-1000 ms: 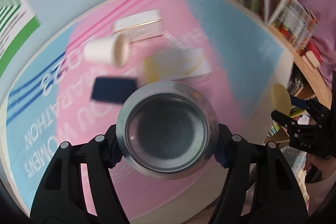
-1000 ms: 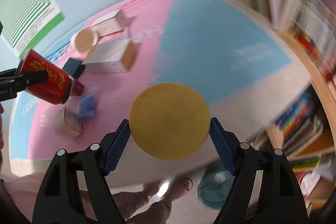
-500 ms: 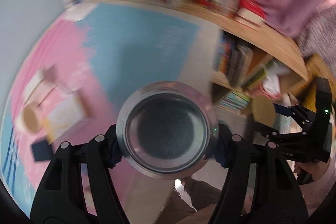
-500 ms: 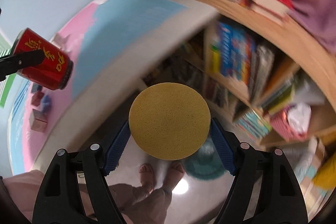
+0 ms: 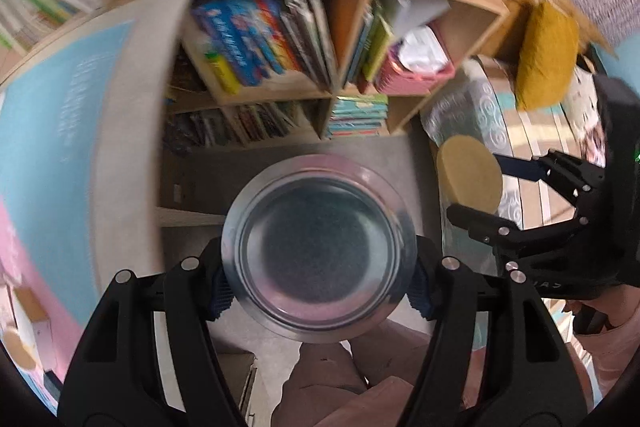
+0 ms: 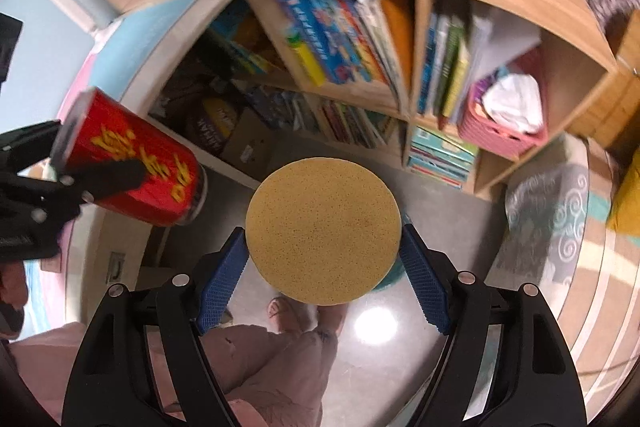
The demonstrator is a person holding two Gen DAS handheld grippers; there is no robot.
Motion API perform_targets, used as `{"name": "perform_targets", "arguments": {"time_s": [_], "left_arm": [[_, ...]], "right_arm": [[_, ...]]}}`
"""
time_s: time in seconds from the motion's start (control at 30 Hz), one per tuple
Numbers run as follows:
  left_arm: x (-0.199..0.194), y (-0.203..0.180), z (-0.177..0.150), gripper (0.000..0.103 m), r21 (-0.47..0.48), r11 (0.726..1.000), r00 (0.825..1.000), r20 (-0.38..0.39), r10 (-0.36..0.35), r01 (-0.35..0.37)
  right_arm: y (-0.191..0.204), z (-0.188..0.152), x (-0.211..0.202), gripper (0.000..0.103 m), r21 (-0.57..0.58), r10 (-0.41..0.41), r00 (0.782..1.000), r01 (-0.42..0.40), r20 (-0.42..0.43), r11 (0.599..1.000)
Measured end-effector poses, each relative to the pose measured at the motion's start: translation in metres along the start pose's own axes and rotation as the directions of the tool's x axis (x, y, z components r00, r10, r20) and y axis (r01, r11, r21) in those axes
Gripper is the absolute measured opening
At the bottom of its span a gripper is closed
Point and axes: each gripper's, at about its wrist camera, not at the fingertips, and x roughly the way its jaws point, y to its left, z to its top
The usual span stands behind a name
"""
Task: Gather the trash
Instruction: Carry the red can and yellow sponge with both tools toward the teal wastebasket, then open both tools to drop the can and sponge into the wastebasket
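Note:
My left gripper (image 5: 318,277) is shut on a red drink can (image 5: 318,259), whose silver bottom faces the left wrist camera. The can's red side with yellow letters (image 6: 136,179) shows at the left of the right wrist view. My right gripper (image 6: 323,259) is shut on a round tan disc (image 6: 323,231), also seen at the right of the left wrist view (image 5: 468,175). Both are held in the air beyond the table edge, above the grey floor. A teal bin (image 6: 390,275) peeks out from behind the disc, low on the floor.
A wooden bookshelf (image 6: 400,27) full of books stands ahead, with a pink basket (image 6: 500,123) in it. The table with a pink and blue cloth (image 5: 52,131) lies to the left. A patterned rug (image 6: 552,211) and my feet (image 6: 304,311) are on the floor.
Both grippers have swung right, away from the table and its remaining boxes and cup, toward the bookshelf and floor. Each still holds its object.

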Motion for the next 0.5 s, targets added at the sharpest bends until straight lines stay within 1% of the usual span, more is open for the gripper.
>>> {"name": "perform_targets", "arguments": {"time_s": [0.13,0.33,0.37,0.4,0.43,0.47,0.5], "left_arm": [[0.018,-0.021,0.005,0.064,0.037,0.999,0.999,-0.039,-0.021,0.023],[0.043,-0.034,0.011,0.065,0.074,0.997,0.995,-0.095,-0.030,0.037],[0.048,-0.037,0.010,0.071,0.085,0.995,0.992,-0.113,-0.047,0.057],[0.052,-0.039,0.012,0.081,0.087,0.994,0.990,-0.124,-0.062,0.073],[0.056,-0.040,0.013,0.083,0.085,0.994,0.989,-0.131,-0.064,0.075],[0.058,-0.039,0.013,0.087,0.076,0.993,0.988,-0.135,-0.075,0.085],[0.060,-0.037,0.013,0.089,0.065,0.993,0.987,-0.137,-0.086,0.096]], "right_arm": [[-0.016,-0.007,-0.002,0.077,0.035,-0.006,1.000,0.006,-0.008,0.999],[-0.036,-0.009,-0.006,0.077,0.083,0.007,1.000,-0.006,-0.005,0.996],[-0.038,-0.009,-0.007,0.078,0.089,0.012,1.000,-0.011,-0.004,0.996],[-0.040,-0.009,-0.009,0.078,0.094,0.020,1.000,-0.019,-0.003,0.995],[-0.043,-0.010,-0.011,0.082,0.100,0.017,1.000,-0.017,0.002,0.995],[-0.045,-0.010,-0.012,0.088,0.106,0.016,1.000,-0.016,0.007,0.994],[-0.047,-0.011,-0.014,0.088,0.113,0.021,1.000,-0.023,0.011,0.993]]}}
